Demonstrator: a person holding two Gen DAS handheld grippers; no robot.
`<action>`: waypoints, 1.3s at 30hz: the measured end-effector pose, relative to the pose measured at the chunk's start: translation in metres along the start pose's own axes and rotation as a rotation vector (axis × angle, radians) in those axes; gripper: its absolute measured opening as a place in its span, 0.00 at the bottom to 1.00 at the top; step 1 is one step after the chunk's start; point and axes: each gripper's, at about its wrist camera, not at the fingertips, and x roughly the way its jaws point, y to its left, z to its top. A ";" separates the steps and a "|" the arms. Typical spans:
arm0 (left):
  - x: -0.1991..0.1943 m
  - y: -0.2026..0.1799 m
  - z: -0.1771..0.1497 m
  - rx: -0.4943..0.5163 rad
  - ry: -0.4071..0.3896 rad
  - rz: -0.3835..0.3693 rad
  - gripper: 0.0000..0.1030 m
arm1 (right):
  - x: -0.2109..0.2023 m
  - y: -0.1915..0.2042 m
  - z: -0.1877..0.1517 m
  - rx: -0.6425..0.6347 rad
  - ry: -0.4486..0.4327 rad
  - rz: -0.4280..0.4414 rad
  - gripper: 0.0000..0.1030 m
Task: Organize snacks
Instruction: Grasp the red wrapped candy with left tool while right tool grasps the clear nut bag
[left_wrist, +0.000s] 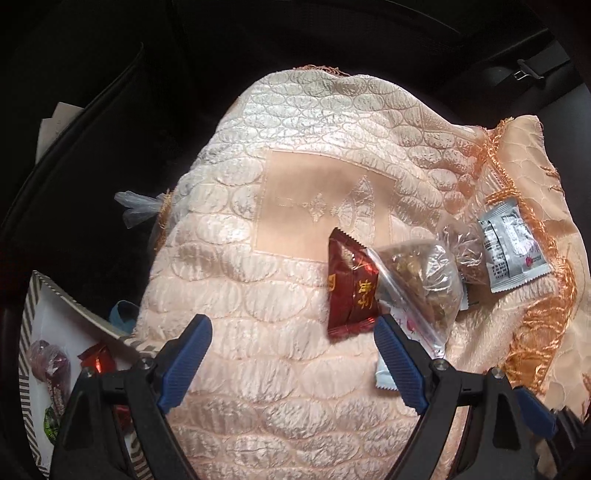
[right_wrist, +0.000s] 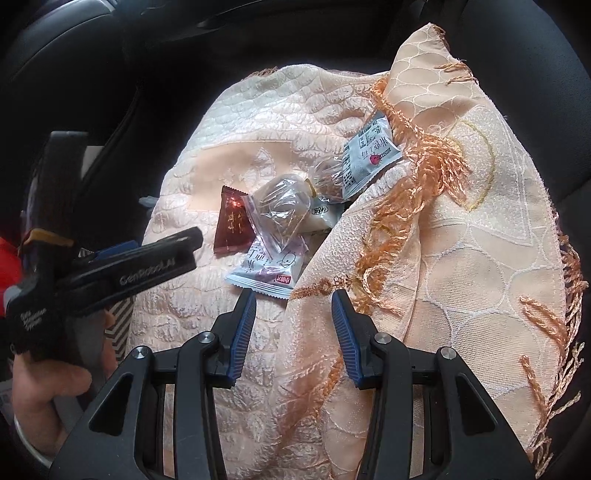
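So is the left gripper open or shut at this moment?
Open. The left gripper has its blue fingers spread wide apart over the peach cloth, with nothing between them; the red packet lies just ahead.

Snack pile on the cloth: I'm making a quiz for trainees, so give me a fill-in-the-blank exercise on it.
1. The dark red packet lies at the ____ end of the snack pile in the left wrist view.
2. Both the left gripper and the right gripper hold ____.
3. The clear bag lies partly on top of the ____ packet nearest the right gripper.
4. The striped box already holds several ____.

Missing words: left; nothing; white; candies
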 end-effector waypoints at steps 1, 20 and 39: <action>0.005 -0.004 0.003 0.005 0.010 -0.007 0.88 | 0.000 0.000 0.000 0.002 0.002 0.002 0.41; 0.047 -0.023 0.022 0.070 0.028 -0.058 0.36 | -0.001 -0.006 0.005 0.055 -0.026 0.040 0.41; -0.016 0.019 -0.023 0.049 -0.055 -0.047 0.33 | 0.081 0.006 0.093 0.090 0.155 -0.012 0.58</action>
